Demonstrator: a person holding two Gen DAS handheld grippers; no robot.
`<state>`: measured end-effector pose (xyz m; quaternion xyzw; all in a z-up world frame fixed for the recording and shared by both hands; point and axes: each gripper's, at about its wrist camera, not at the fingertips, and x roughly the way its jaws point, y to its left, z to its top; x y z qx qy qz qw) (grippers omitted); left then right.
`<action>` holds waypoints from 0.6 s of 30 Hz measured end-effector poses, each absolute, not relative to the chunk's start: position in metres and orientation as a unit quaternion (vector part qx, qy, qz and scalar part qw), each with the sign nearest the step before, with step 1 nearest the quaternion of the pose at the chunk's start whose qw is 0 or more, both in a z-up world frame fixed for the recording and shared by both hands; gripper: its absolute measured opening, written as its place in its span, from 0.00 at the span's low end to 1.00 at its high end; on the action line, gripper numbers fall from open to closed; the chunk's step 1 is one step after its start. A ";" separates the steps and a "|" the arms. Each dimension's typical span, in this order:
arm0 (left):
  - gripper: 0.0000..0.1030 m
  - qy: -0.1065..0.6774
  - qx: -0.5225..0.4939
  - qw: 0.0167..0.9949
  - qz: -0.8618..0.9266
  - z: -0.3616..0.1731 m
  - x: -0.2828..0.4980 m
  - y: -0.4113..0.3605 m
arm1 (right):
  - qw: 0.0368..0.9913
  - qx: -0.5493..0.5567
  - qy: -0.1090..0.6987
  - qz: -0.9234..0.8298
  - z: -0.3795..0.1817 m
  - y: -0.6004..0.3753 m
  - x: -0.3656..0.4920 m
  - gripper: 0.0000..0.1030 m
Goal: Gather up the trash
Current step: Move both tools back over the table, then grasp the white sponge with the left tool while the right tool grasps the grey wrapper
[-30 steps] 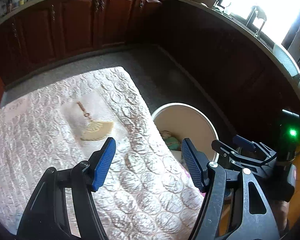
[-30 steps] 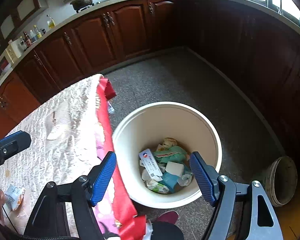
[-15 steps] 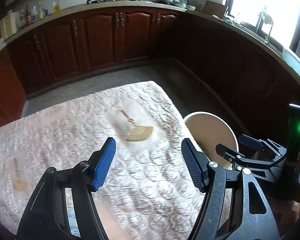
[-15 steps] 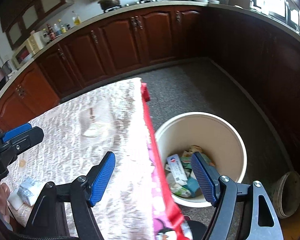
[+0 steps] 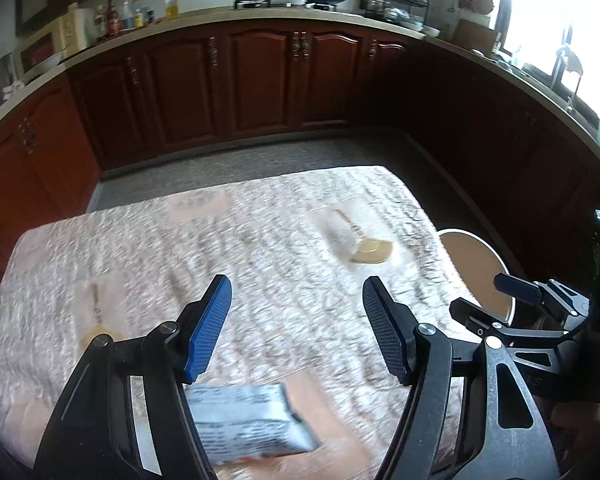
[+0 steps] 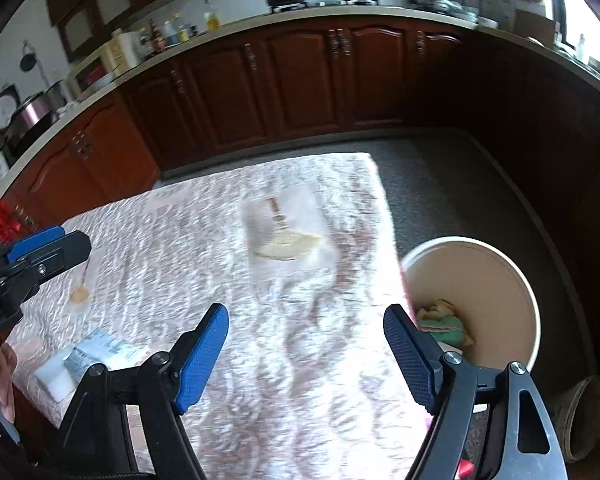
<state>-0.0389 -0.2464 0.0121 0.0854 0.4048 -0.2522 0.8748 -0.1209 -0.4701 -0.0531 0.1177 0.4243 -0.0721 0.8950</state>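
Note:
A silver-grey snack packet (image 5: 244,424) lies on the table's near edge, just below and behind my left gripper (image 5: 296,300). That gripper is open with nothing between its blue pads. In the right wrist view the same packet (image 6: 100,352) lies at the left beside a flat white piece (image 6: 54,378). My right gripper (image 6: 306,320) hangs open and empty over the cloth. A cream round bin (image 6: 500,264) stands on the floor off the table's right edge, with crumpled trash (image 6: 440,320) inside. The bin (image 5: 476,272) also shows at the right of the left wrist view.
The table wears a pink-white patterned cloth (image 5: 140,264) with printed fan motifs (image 5: 372,248). Dark wooden cabinets (image 5: 260,88) run around the room past a grey floor (image 6: 452,184). A worn pot (image 6: 580,416) sits on the floor right of the bin.
Both grippers swung left from over the bin to over the table and tipped up. The bin slid to the right in both views, and the packet came into view.

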 end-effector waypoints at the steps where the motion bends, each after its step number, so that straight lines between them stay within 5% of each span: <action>1: 0.65 0.405 0.083 0.876 -0.249 0.012 -0.040 -0.242 | 0.895 0.115 0.425 -0.068 -0.053 -0.464 -0.119 0.75; 18: 0.65 0.482 0.038 0.845 -0.226 -0.007 -0.030 -0.134 | 0.893 0.076 0.444 0.019 -0.060 -0.370 -0.107 0.79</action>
